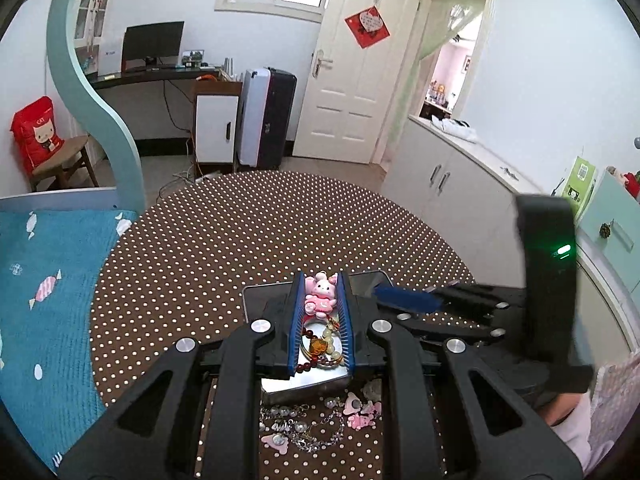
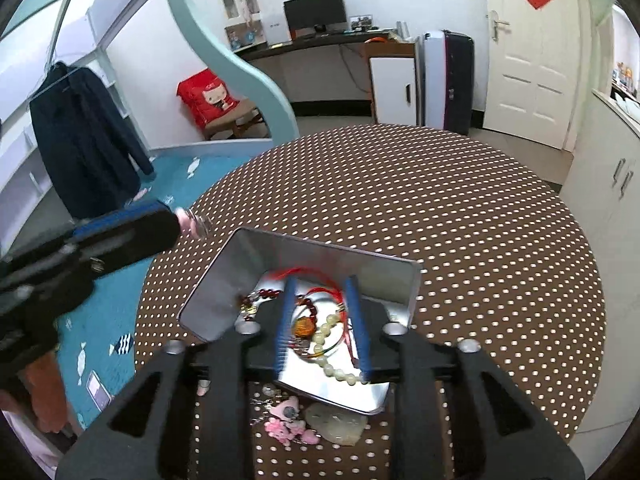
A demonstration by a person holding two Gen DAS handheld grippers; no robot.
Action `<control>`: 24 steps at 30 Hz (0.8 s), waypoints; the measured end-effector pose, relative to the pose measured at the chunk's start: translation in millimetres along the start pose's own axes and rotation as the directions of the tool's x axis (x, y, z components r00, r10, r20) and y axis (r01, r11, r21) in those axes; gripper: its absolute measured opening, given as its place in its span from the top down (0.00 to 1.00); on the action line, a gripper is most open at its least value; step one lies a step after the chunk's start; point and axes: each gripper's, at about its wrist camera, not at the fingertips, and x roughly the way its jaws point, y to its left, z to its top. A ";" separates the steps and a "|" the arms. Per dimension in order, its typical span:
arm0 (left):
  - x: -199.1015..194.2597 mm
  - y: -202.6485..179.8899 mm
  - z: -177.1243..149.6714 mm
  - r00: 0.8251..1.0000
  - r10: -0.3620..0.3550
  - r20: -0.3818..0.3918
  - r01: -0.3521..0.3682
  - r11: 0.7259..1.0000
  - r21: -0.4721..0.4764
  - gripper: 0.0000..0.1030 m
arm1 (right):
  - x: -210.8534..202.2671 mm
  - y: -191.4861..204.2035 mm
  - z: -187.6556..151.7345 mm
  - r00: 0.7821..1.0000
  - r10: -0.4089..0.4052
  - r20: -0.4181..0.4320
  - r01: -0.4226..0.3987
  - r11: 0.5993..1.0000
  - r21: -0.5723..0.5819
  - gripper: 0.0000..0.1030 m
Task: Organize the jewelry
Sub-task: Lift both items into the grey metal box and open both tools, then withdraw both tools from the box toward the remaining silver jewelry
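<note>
Your left gripper point(image 1: 320, 300) is pinching a pink bunny charm point(image 1: 320, 294) above the metal tin point(image 2: 256, 264). Your right gripper point(image 2: 322, 326) hangs over the tin with fingers spread, holding nothing. Beads and a red string point(image 2: 320, 300) are already inside. A small pile of jewelry point(image 1: 316, 420) waits on the dotted table point(image 1: 240, 240), so you look about halfway.

A home bedroom — bunk bed point(image 2: 224, 52), desk point(image 1: 152, 74), hanging coat point(image 2: 84, 140).
</note>
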 end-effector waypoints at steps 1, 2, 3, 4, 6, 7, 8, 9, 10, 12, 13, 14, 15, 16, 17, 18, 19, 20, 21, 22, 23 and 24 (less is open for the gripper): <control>3.8 0.5 -1.4 1.000 -0.005 -0.007 0.005 1.000 -0.001 0.85 | -6.0 -4.1 0.8 1.000 -0.011 0.014 0.011 1.000 0.008 0.68; 8.2 -0.3 -1.2 1.000 -0.011 -0.016 0.011 1.000 -0.001 0.85 | -9.6 -6.2 1.2 1.000 -0.014 0.023 0.014 1.000 0.014 0.67; 12.8 -1.2 -2.0 1.000 -0.014 -0.025 0.014 1.000 0.002 0.85 | -13.4 -9.1 2.0 0.999 -0.019 0.031 0.019 1.000 0.023 0.67; 16.3 -2.2 -3.4 0.999 -0.016 -0.032 0.016 1.000 0.005 0.85 | -14.6 -11.8 2.0 0.999 -0.026 0.034 0.025 0.999 0.028 0.66; 25.3 -4.4 -5.5 0.998 -0.024 -0.051 0.025 1.000 0.010 0.85 | -19.9 -16.6 1.0 0.998 -0.046 0.042 0.044 0.998 0.040 0.66; 31.1 -4.9 -5.9 0.998 -0.027 -0.063 0.028 1.000 0.011 0.85 | -20.2 -19.0 0.1 0.998 -0.052 0.043 0.050 0.998 0.044 0.65; 37.3 -5.9 -7.0 0.997 -0.025 -0.077 0.027 1.000 0.014 0.85 | -21.4 -20.7 -0.8 0.998 -0.055 0.044 0.053 0.997 0.050 0.65; 44.1 -7.2 -8.4 0.995 -0.022 -0.094 0.023 1.000 0.019 0.84 | -21.2 -21.9 -0.7 0.997 -0.057 0.042 0.055 0.997 0.054 0.65; 48.3 -6.8 -8.7 0.995 -0.017 -0.103 0.019 1.000 0.018 0.84 | -21.5 -23.5 -2.0 0.997 -0.059 0.040 0.057 0.997 0.060 0.65; 58.5 -7.3 -11.8 0.991 -0.002 -0.134 0.004 1.000 0.008 0.84 | -21.4 -24.9 -4.0 0.997 -0.069 0.033 0.067 0.995 0.068 0.64; 61.4 -7.0 -11.8 0.990 0.000 -0.139 0.001 1.000 0.006 0.84 | -20.8 -25.8 -4.6 0.997 -0.074 0.031 0.071 0.995 0.070 0.64; 64.5 -7.0 -12.7 0.989 0.006 -0.147 -0.005 1.000 0.008 0.82 | -20.9 -26.1 -5.6 0.997 -0.076 0.030 0.073 0.995 0.072 0.64; 66.3 -6.5 -13.7 0.988 0.011 -0.153 -0.010 1.000 0.009 0.75 | -21.1 -25.8 -6.3 0.997 -0.075 0.030 0.073 0.995 0.073 0.63; 68.6 -5.9 -15.0 0.987 0.018 -0.157 -0.017 1.000 0.007 0.71 | -21.7 -26.2 -7.4 0.997 -0.076 0.029 0.074 0.995 0.073 0.62; 69.6 -6.0 -16.7 0.987 0.021 -0.157 -0.021 1.000 0.004 0.65 | -21.7 -25.7 -7.0 0.997 -0.078 0.029 0.076 0.995 0.071 0.62; 70.9 -5.4 -17.1 0.987 0.024 -0.158 -0.024 1.000 0.001 0.65 | -21.9 -24.9 -7.3 0.996 -0.080 0.029 0.077 0.995 0.070 0.62; 70.4 -3.7 -18.8 0.987 0.025 -0.158 -0.025 1.000 -0.001 0.65 | -22.1 -24.9 -7.4 0.996 -0.079 0.030 0.076 0.995 0.070 0.62; 69.8 -2.2 -20.2 0.987 0.027 -0.157 -0.027 1.000 -0.004 0.65 | -22.2 -24.7 -7.3 0.997 -0.076 0.030 0.073 0.995 0.069 0.62; 68.3 -0.1 -20.7 0.987 0.028 -0.157 -0.030 1.000 -0.006 0.65 | -22.2 -24.5 -7.5 0.997 -0.076 0.030 0.074 0.995 0.068 0.62; 66.5 0.8 -22.3 0.988 0.030 -0.155 -0.031 1.000 -0.006 0.65 | -22.6 -24.1 -8.3 0.996 -0.079 0.030 0.077 0.995 0.067 0.62; 64.3 1.5 -24.3 0.988 0.030 -0.153 -0.032 0.999 -0.006 0.65 | -22.8 -24.1 -8.7 0.996 -0.080 0.030 0.078 0.995 0.066 0.62; 63.4 1.6 -25.0 0.988 0.031 -0.151 -0.033 0.999 -0.006 0.65 | -23.3 -24.4 -9.9 0.996 -0.079 0.030 0.077 0.995 0.065 0.62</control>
